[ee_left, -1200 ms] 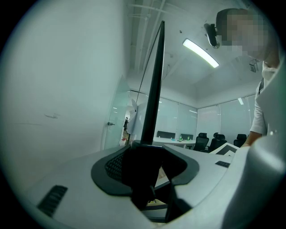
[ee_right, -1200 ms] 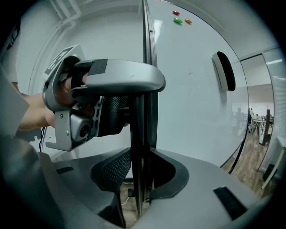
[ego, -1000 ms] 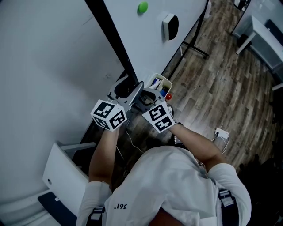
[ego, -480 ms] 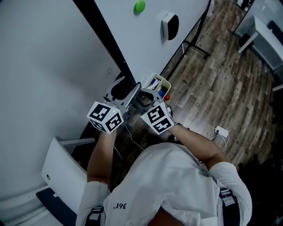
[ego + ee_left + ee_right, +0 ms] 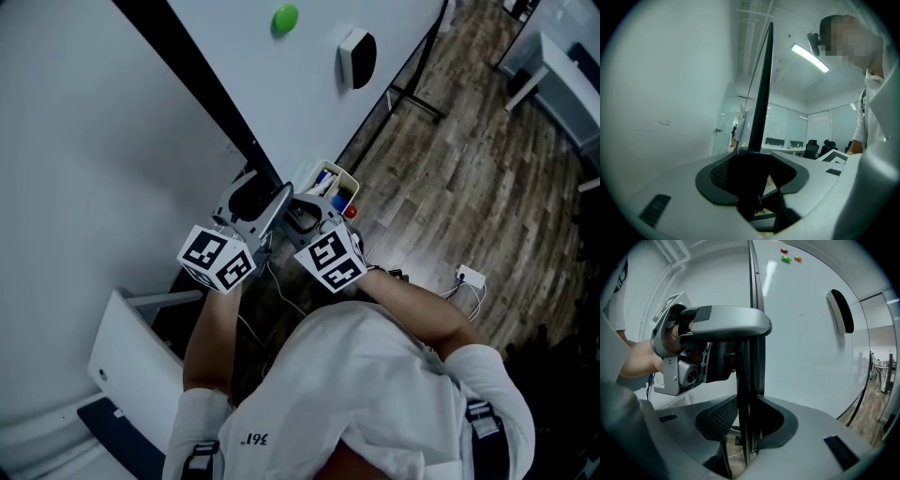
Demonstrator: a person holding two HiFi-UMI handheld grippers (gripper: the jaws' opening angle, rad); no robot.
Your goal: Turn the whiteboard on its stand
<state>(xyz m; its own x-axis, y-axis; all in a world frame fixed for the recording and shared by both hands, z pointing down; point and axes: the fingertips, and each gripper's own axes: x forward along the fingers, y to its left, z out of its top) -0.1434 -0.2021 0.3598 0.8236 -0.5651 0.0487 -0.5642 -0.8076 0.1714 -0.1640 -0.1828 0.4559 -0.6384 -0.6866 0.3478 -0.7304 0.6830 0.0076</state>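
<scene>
Swung leftward: black-framed white whiteboard (image 5: 281,84), edge upright; my left gripper (image 5: 757,187) and right gripper (image 5: 747,427) jaws clamp its frame.

Dim head view, ceiling strip light (image 5: 809,57) glaring, fisheye bending at dark corners

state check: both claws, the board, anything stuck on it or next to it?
left claw, shut on the whiteboard's black edge
right claw, shut on the same edge
whiteboard, upright, one edge held by both claws
eraser, stuck to the board face
green magnet, stuck to the board face
white box, open-topped, blue and red items inside
</scene>
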